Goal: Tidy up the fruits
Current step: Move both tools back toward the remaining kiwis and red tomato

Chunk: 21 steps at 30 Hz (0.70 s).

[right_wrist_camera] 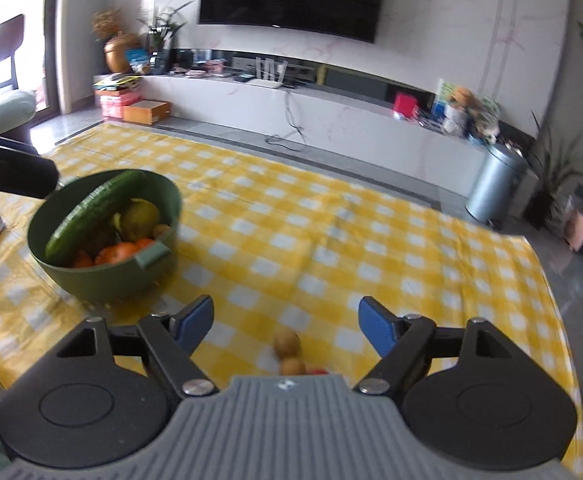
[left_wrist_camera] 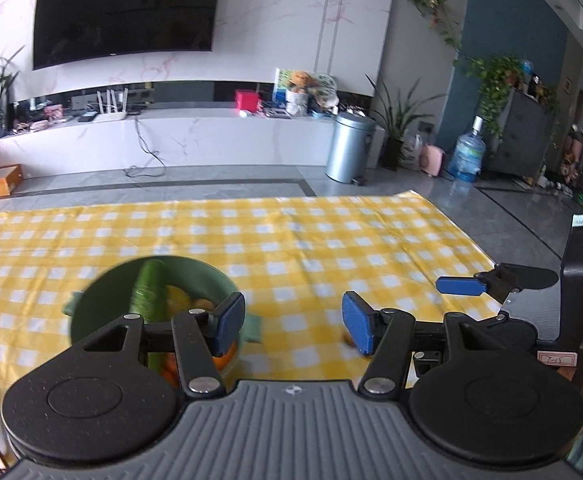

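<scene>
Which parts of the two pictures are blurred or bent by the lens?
Left wrist view: the green bowl and cucumber are smeared by motion; the television bows at its edges. Right wrist view: softly blurred all over, the small fruits by the right tool unsharp; window glare at upper left.

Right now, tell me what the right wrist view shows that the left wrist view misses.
Only the right wrist view shows the small brownish fruits lying loose on the cloth between the right gripper's open jaws, with a red bit beside them. Only the left wrist view shows the water jug on the floor. Both share the green bowl holding the cucumber and oranges, the yellow checked cloth, and the left gripper, open.
</scene>
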### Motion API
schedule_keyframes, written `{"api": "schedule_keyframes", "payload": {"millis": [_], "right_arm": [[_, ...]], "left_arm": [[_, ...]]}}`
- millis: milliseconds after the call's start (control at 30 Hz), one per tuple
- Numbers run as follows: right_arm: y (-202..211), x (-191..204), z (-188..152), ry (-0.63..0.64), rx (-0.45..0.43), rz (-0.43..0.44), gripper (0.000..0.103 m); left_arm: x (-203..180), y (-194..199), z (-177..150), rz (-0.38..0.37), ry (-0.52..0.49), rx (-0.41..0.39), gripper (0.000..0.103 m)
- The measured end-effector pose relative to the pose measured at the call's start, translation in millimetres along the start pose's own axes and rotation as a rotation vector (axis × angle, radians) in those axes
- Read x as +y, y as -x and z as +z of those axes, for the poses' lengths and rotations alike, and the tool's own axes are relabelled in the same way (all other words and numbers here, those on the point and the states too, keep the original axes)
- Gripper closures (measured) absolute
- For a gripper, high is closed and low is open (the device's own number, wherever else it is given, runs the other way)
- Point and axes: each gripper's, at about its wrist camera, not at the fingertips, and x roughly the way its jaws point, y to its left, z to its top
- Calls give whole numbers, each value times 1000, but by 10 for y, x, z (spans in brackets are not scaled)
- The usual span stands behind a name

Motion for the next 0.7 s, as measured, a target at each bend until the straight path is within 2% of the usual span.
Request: {"api": "schedule_keyframes", "payload": {"millis": [133, 233, 300, 367, 533, 700], "right_arm": [[-29, -274, -285, -81, 42, -50, 26], [-36, -454, -382, -177, 68, -45, 26], [-33, -524, -398, -224, 62, -45, 20], [-53, -542, -415, -243, 63, -57, 20], [-217, -551, -469, -294, 129, -88, 20], [-343, -528, -479, -289, 178, -52, 20]], "left_arm": [[-195, -119, -108, -31, -15, 24, 37], [-313, -232, -185, -48, -16, 49, 37], [-365, -302, -225, -51, -13, 65, 37], [-396, -356, -261, -52, -3, 72, 37], [-377, -502, -332, -58, 25, 99, 40], [-325, -704, -382, -63, 49, 158, 40]]}}
